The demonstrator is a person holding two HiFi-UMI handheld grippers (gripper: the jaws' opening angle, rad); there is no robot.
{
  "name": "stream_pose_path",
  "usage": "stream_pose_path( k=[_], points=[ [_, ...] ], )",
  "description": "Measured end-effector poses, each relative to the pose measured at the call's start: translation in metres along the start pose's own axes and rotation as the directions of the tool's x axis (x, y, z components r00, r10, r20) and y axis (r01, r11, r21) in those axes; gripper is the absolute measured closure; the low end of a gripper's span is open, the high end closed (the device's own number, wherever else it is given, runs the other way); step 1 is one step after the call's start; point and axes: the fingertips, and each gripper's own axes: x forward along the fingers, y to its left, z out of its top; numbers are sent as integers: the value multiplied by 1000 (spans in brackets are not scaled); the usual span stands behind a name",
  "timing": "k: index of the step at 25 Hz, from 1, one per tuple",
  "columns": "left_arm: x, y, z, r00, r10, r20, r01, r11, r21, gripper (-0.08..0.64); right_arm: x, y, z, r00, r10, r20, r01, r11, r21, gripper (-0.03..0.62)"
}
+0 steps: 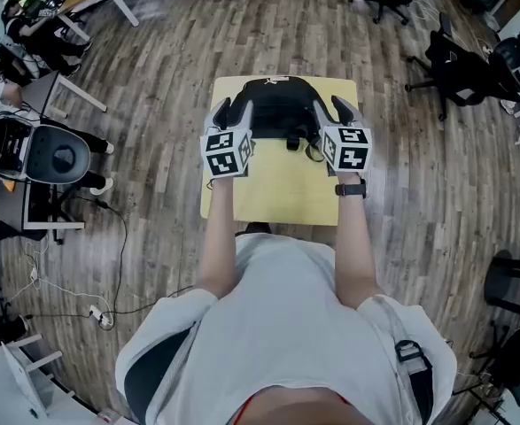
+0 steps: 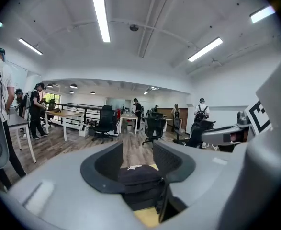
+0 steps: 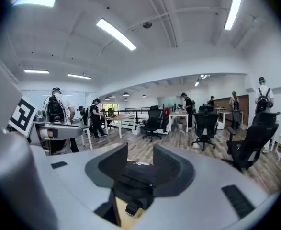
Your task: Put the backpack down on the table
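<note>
A black backpack [image 1: 277, 104] lies flat on the far half of a small yellow table [image 1: 277, 197], its straps trailing toward me. My left gripper [image 1: 233, 113] hangs in the air over the backpack's left side, and my right gripper [image 1: 330, 112] over its right side. Both point nearly level across the room. In the left gripper view the jaws [image 2: 138, 159] stand apart with nothing between the pads, and the backpack [image 2: 138, 178] shows well below them. The right gripper view is much the same: open jaws [image 3: 140, 164], and the backpack [image 3: 136, 176] lower down with a strap buckle [image 3: 130, 209] on the yellow top.
Wood floor surrounds the table. A black office chair [image 1: 459, 65] stands at the right, a black-and-grey machine [image 1: 56, 153] at the left with cables [image 1: 100, 312] on the floor. Several people [image 3: 56, 111], desks and chairs [image 2: 104, 121] fill the room beyond.
</note>
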Motion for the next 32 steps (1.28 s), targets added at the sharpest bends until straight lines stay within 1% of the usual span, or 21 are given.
stream_pose_path(
  k=[1,5,7,9,14,20,29,32],
  points=[
    [-5,-2,9,1000,-2,16,2,1000,4,361,-4,3,9,1000,1,19,-1,1000,-10,420],
    [-24,-13,55,996,-7,94,1,998,66,436,-23,13,47,995,2,104,0,1000,-20,463],
    [-32,-17,72,991,-10,133,1,998,68,452,-32,18,65,989,3,149,1,1000,-26,480],
    [-39,-19,80,987,-8,158,-2,998,63,471,-40,25,78,983,9,183,-2,999,-40,495],
    [-44,-26,83,986,-11,168,1,998,59,509,-51,38,96,974,28,225,-17,999,-52,529],
    [-50,-36,87,983,-26,181,16,998,57,539,-57,47,96,972,48,231,-34,997,-64,549],
    [-59,-51,89,981,-46,190,36,998,56,549,-64,52,90,970,96,222,-82,994,-72,574],
    [-59,-58,87,982,-60,177,51,997,58,549,-65,51,88,971,101,219,-87,994,-73,580]
  ],
)
